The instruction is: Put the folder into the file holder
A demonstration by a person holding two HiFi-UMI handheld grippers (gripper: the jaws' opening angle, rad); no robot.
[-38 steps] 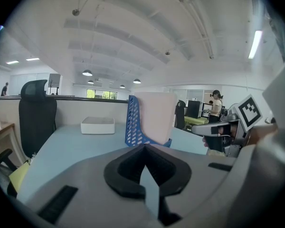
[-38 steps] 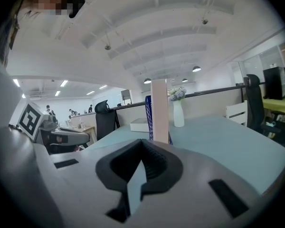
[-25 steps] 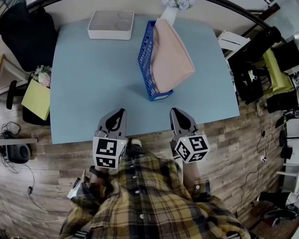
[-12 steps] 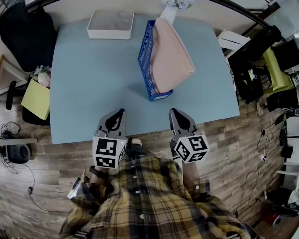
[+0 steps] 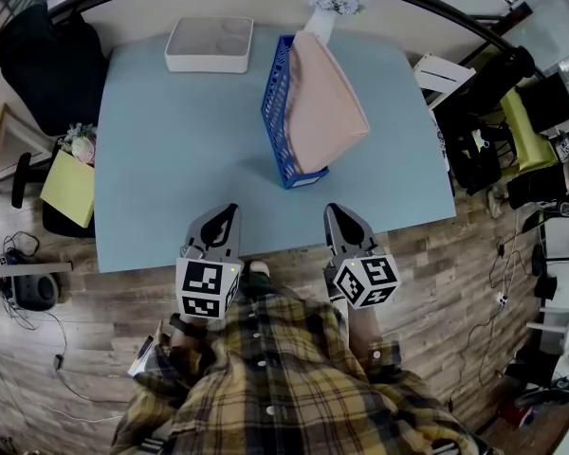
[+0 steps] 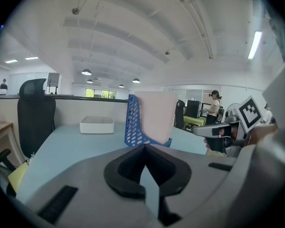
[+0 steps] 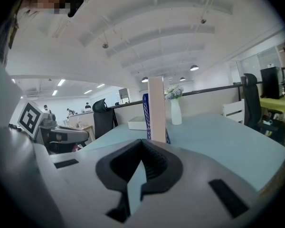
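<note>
Folder (image 5: pixel 327 102), pink, sits upright in the blue file holder (image 5: pixel 277 112), leaning to the right, toward the far edge of the tabletop (image 5: pixel 180 169) and just right of centre. Left gripper (image 5: pixel 223 218) and right gripper (image 5: pixel 339 218) hover side by side over the near edge, each with fingers pressed together on nothing. White box (image 5: pixel 211 45) rests at the far edge.

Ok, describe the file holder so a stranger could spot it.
On the light blue table, toward its far edge, right of the white box and near the flower vase, stands the file holder. It alone is blue and slotted, holding a pink folder.
</note>
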